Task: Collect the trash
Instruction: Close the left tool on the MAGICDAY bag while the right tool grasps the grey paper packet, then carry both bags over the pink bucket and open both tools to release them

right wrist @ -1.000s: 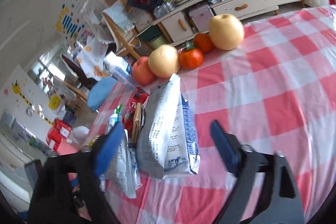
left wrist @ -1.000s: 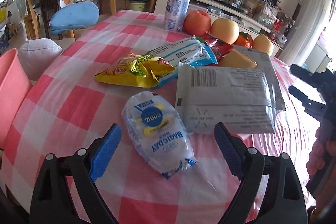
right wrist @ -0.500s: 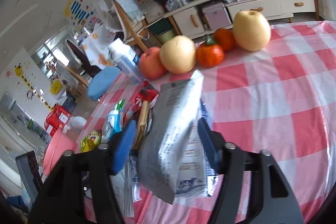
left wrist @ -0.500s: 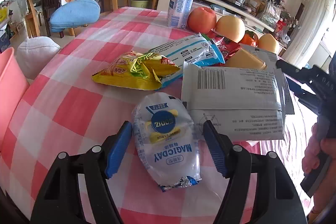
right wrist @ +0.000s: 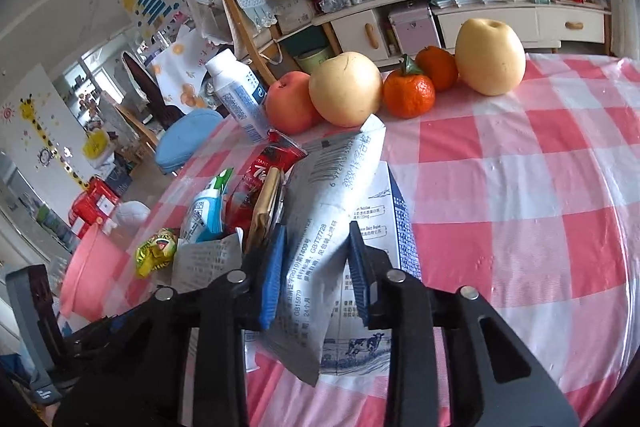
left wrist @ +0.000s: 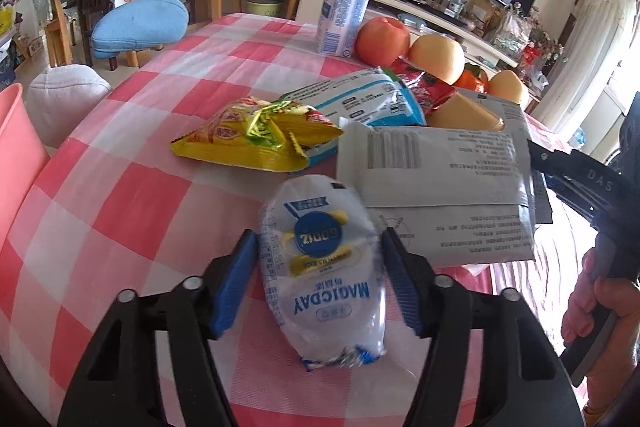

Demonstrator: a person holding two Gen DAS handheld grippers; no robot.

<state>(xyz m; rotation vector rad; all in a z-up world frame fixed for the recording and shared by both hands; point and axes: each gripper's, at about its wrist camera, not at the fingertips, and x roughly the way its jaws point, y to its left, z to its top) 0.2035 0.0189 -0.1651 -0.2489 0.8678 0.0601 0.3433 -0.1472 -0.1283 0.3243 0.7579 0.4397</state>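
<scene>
Nearest the left gripper (left wrist: pixel 318 273), a small clear snack wrapper (left wrist: pixel 322 267) with a blue round label lies flat on the pink-checked tablecloth (left wrist: pixel 132 211). The jaws have just been closing and now stand on either side of it, the blue pads at its edges or just touching; whether they press yet I cannot tell. Straddling the wrapper's narrow width looks like the way to lift so limp a thing without scraping the cloth.

Just beyond the snack wrapper and to its right lies the grey foil pouch (left wrist: pixel 436 183). The right gripper (right wrist: pixel 314 269) has also just been closing, and its pads pinch this pouch (right wrist: pixel 320 227) by its near end, so the pouch buckles and stands up between them. It lies over a milk carton (right wrist: pixel 384 227) flattened on the cloth.

Farther from the snack wrapper lie a crumpled yellow packet (left wrist: pixel 256 135), a blue and white bag (left wrist: pixel 360 99) and a red sachet (left wrist: pixel 424 87), heaped together, probably as more trash to gather. Beyond them stand a white bottle (left wrist: pixel 344 15) and a row of fruit (left wrist: pixel 408 47), which I judge are to stay.

At the left edge, beside the table and well apart from the snack wrapper, a pink bin (left wrist: pixel 16 155) is the likely place for the trash.
</scene>
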